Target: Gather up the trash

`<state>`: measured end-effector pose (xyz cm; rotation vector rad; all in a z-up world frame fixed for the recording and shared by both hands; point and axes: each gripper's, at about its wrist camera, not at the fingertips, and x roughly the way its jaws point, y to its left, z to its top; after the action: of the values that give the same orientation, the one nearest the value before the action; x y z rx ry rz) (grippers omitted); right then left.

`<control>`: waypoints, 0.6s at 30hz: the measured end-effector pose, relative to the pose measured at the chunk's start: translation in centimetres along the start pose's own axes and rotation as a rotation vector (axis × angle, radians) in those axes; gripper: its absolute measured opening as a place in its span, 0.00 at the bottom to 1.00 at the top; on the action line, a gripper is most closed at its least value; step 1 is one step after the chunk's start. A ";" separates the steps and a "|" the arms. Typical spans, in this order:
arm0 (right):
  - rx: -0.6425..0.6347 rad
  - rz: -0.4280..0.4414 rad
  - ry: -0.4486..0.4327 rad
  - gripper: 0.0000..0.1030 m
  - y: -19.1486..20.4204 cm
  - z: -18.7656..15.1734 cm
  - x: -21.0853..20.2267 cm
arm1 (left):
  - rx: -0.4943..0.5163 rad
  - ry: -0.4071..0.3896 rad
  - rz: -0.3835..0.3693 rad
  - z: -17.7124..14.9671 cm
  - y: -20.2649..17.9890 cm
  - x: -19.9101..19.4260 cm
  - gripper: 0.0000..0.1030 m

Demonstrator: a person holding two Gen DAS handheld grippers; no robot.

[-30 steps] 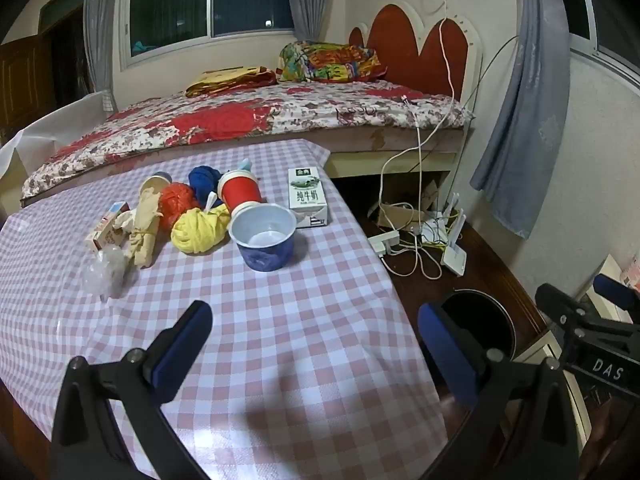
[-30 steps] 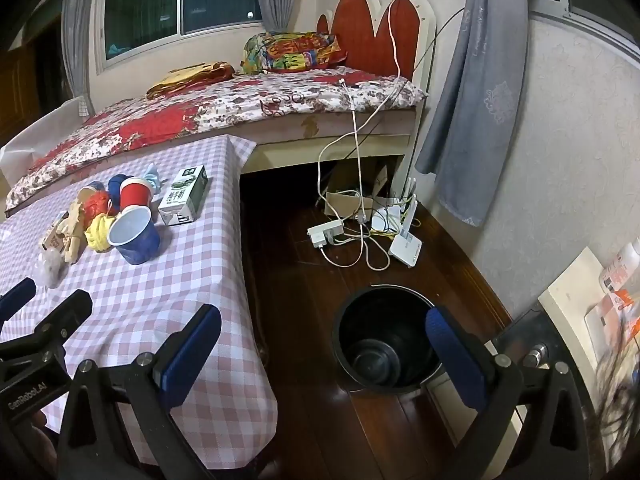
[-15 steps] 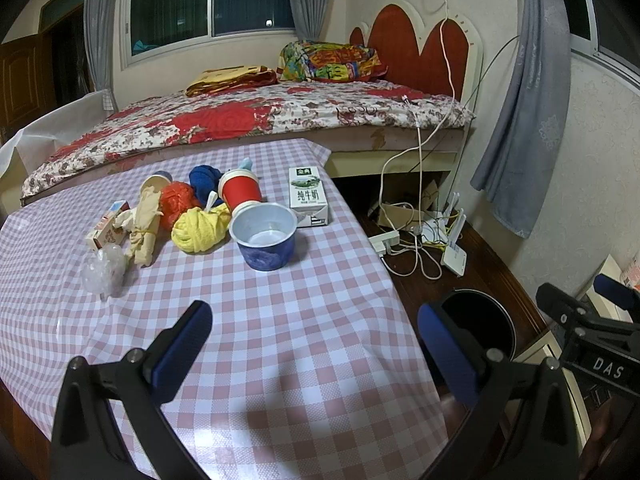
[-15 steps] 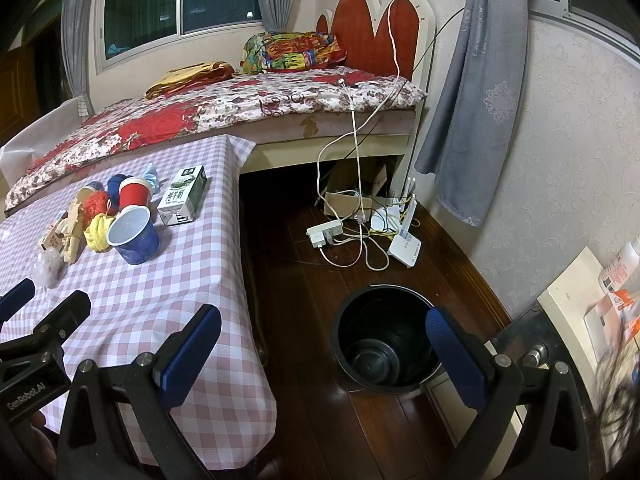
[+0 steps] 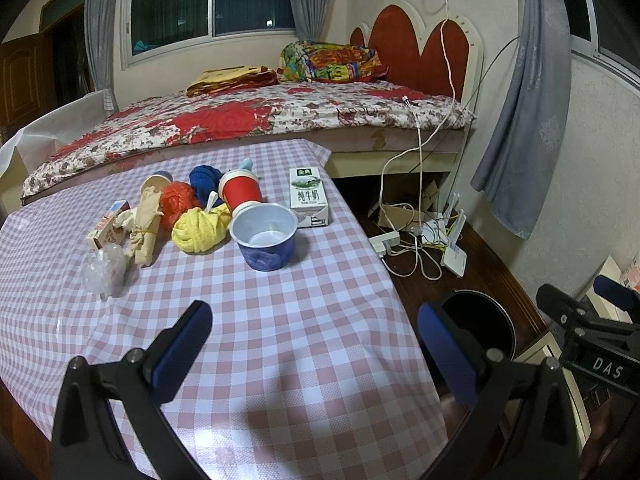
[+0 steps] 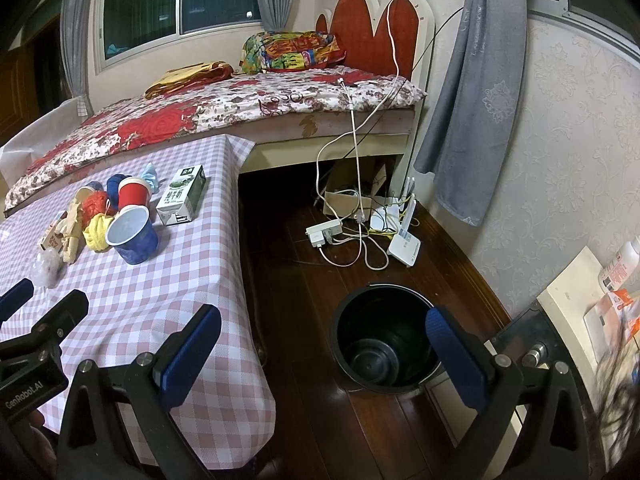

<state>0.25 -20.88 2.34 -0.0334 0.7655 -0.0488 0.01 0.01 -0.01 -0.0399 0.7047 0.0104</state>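
Trash sits grouped on the pink-checked table: a blue cup, a red cup, a milk carton, yellow, orange and blue yarn balls, a crumpled paper roll, a small box and a clear plastic wad. My left gripper hovers open over the table's near part, short of the pile. A black bin stands on the floor right of the table. My right gripper is open above the table edge and bin.
A bed with a floral cover lies behind the table. A power strip, cables and a white router lie on the dark wood floor. A grey curtain hangs by the right wall. A pale cabinet top holds packets.
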 end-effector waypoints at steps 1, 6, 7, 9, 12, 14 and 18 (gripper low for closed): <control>-0.001 0.000 0.001 1.00 0.0 0.0 0.0 | 0.001 0.001 0.000 0.0 0.0 0.0 1.00; -0.001 0.001 -0.001 1.00 0.2 0.0 -0.1 | 0.000 0.002 -0.001 0.0 0.0 0.0 1.00; -0.002 0.002 -0.002 1.00 0.0 0.0 0.0 | 0.000 0.002 -0.002 0.0 0.0 0.0 1.00; -0.002 0.002 -0.002 1.00 0.0 -0.1 0.1 | 0.001 0.001 -0.001 0.0 0.0 0.0 1.00; -0.002 0.000 0.000 1.00 -0.1 0.3 0.1 | 0.000 0.000 -0.002 0.0 0.0 0.0 1.00; -0.002 0.000 -0.001 1.00 -0.2 0.2 0.2 | 0.001 0.001 -0.001 0.0 0.0 0.1 1.00; -0.003 0.001 -0.002 1.00 -0.2 0.1 0.2 | 0.000 0.002 -0.002 0.0 0.0 0.0 1.00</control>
<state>0.49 -21.11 2.30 -0.0356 0.7632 -0.0469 0.03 0.00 -0.02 -0.0403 0.7063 0.0087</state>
